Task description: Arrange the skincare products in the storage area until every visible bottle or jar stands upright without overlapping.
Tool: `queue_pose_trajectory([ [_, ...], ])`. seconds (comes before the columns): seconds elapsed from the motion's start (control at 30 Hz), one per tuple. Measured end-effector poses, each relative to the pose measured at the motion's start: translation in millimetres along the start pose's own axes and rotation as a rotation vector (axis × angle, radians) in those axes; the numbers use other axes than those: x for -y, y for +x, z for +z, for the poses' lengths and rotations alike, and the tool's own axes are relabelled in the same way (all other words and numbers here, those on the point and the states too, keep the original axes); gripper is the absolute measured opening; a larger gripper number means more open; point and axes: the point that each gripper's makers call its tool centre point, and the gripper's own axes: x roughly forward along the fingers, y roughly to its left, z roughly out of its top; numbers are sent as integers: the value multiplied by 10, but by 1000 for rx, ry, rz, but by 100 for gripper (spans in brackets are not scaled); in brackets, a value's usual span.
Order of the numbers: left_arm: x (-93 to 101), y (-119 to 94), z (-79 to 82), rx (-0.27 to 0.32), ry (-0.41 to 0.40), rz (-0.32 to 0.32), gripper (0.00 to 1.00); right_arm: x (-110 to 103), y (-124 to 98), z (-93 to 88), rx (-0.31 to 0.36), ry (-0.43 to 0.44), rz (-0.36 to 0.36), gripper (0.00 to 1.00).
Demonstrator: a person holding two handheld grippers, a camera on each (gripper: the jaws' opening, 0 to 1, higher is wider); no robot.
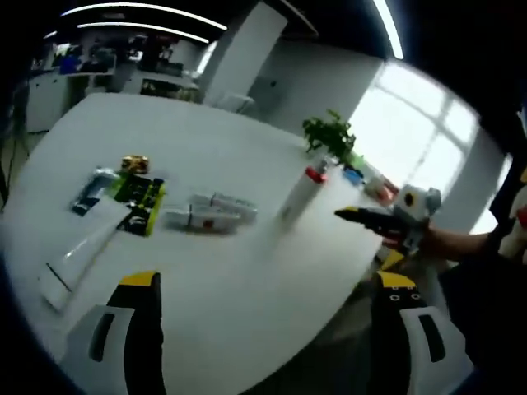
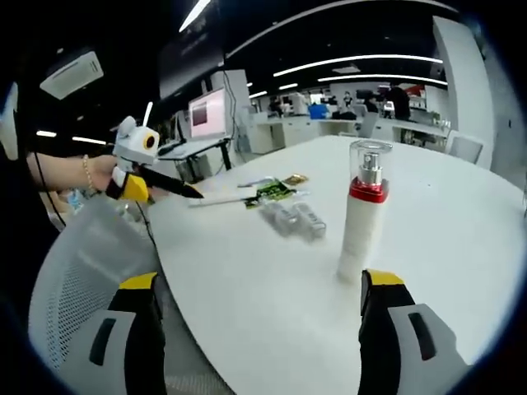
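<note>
Nearest the lens in the right gripper view, we find the right hand-held gripper [image 2: 257, 304] with its jaws apart and nothing between them, just short of the pump bottle [image 2: 362, 216], which stands upright on the white table [image 2: 461, 247]. We judge this bottle the main risk: it is tall and narrow, and a jaw brushing its side on approach would tip it.

The left hand-held gripper [image 1: 268, 309] is likewise spread and unloaded, above the near table edge.

Count, from the left gripper view: one upright pump bottle; one clear pack [image 1: 210, 212] lying flat, contents too blurred to count; one white tube [image 1: 82, 251] lying flat; one green-and-black packet [image 1: 142, 202]; one small gold item [image 1: 134, 164]; one bluish item [image 1: 90, 191], unidentifiable. One potted plant [image 1: 329, 136] sits beyond. The lying items cluster closely; we judge that lifting one could drag a neighbour.
</note>
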Motion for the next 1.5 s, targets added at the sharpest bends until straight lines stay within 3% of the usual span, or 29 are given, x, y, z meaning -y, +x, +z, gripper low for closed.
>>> queue_pose_trajectory([
  [0.17, -163, -241, 12, 19, -29, 81, 98, 27, -7, -22, -9, 1, -19, 99],
  [0.3, -277, -460, 90, 117, -102, 134, 97, 46, -9, -42, -12, -7, -32, 99],
  [0.5, -385, -556, -75, 83, -109, 178, 96, -8, 12, -60, -27, -21, -16, 99],
  [0.63, -498, -557, -73, 83, -118, 196, 96, -23, 21, -68, -32, -19, -12, 99],
  [0.87, -527, -485, -87, 54, -105, 209, 95, 3, 25, -105, -39, -9, -10, 98],
  [1.13, -618, -441, -21, 23, -102, 223, 93, 31, 22, -138, -47, 8, -17, 97],
  [1.5, -928, -425, 142, -21, -81, 268, 91, 31, 11, -149, -56, 7, -27, 97],
])
